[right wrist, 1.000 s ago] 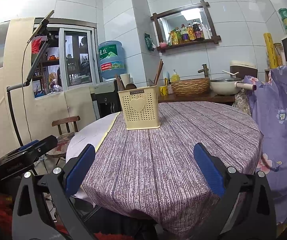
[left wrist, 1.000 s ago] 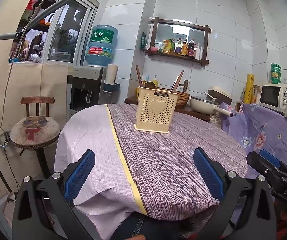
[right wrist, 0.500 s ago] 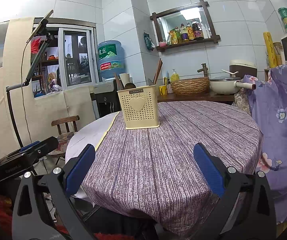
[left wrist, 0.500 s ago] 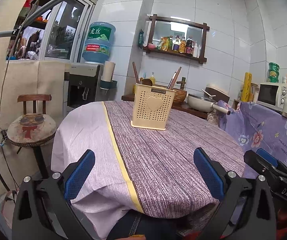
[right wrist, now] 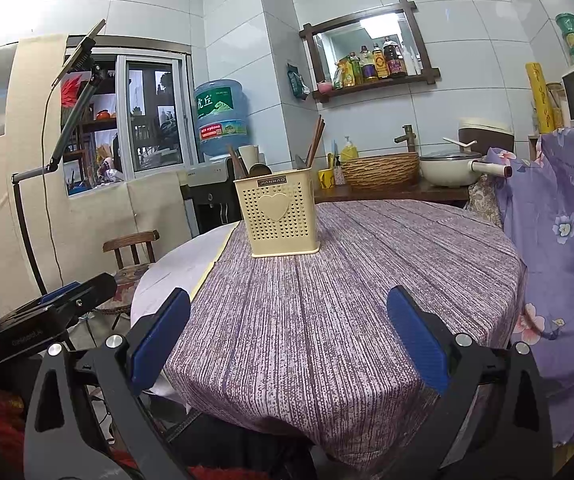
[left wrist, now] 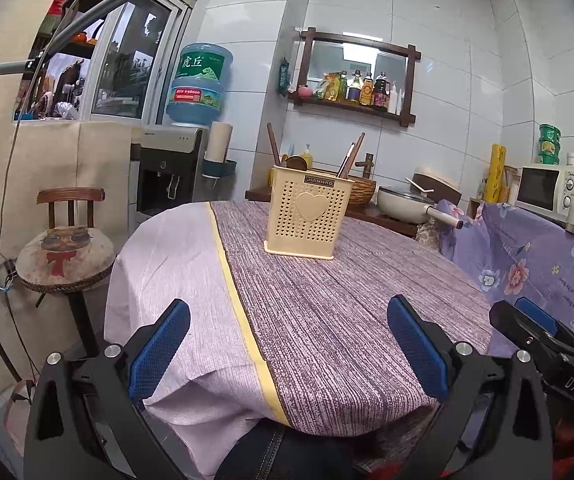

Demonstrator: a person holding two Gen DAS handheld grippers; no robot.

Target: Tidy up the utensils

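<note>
Cream perforated utensil holder, heart-embossed

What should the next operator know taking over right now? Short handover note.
Left hand-held gripper: open, empty, at the near table edge.
Right hand-held gripper: open, empty, same standoff.
Utensil holder: cream, perforated, upright mid-table on the striped tablecloth, out of both grippers' grasp.
Chopsticks and wooden utensil handles already stand in the holder.
No loose utensils show on the table, so the job looks done or nearly so. I can't see inside the holder to check sorting.
</note>
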